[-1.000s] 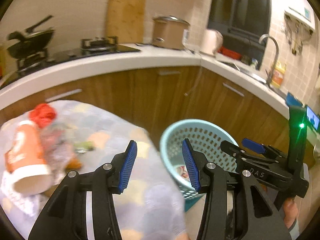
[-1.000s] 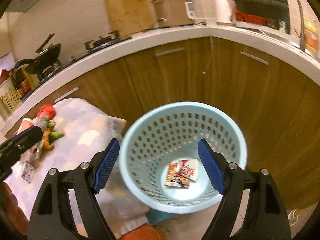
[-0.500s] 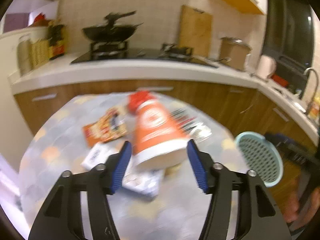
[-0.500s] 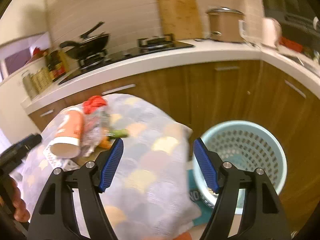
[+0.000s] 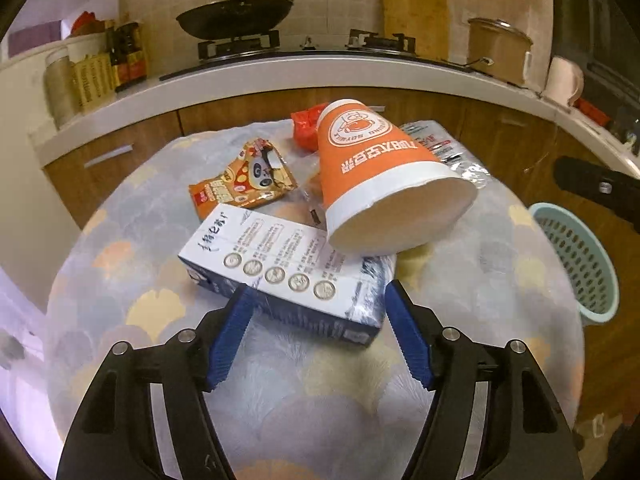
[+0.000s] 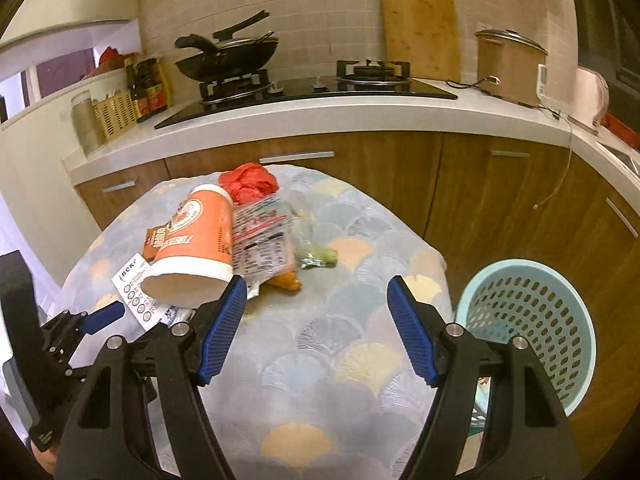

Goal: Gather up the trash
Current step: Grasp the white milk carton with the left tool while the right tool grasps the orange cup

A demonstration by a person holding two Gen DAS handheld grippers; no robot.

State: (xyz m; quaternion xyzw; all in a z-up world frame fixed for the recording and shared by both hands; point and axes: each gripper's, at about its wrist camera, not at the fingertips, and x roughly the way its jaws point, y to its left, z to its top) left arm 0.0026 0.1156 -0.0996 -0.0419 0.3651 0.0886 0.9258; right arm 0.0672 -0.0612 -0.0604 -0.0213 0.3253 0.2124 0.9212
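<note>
Two open grippers: the left gripper [image 5: 316, 334], jaws widening, straddles the white carton [image 5: 280, 268] at six o'clock of the surface [image 5: 132, 240]; the right gripper [image 6: 316, 328] is empty. Lifting the carton could tip the orange cup [image 5: 384, 176] resting on it, missing the basket [image 6: 528, 328] at three o'clock.

Glossy paper cup [image 5: 384, 184], crinkly foil wrapper [image 5: 452, 152], perforated plastic basket [image 6: 532, 320], woven tablecloth [image 6: 340, 360]

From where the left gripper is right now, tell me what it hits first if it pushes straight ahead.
Most likely the white and blue carton. The left gripper has its jaws opening around the carton's near end, not pressing it. The orange cup lies just behind; depth is hard to judge.
</note>
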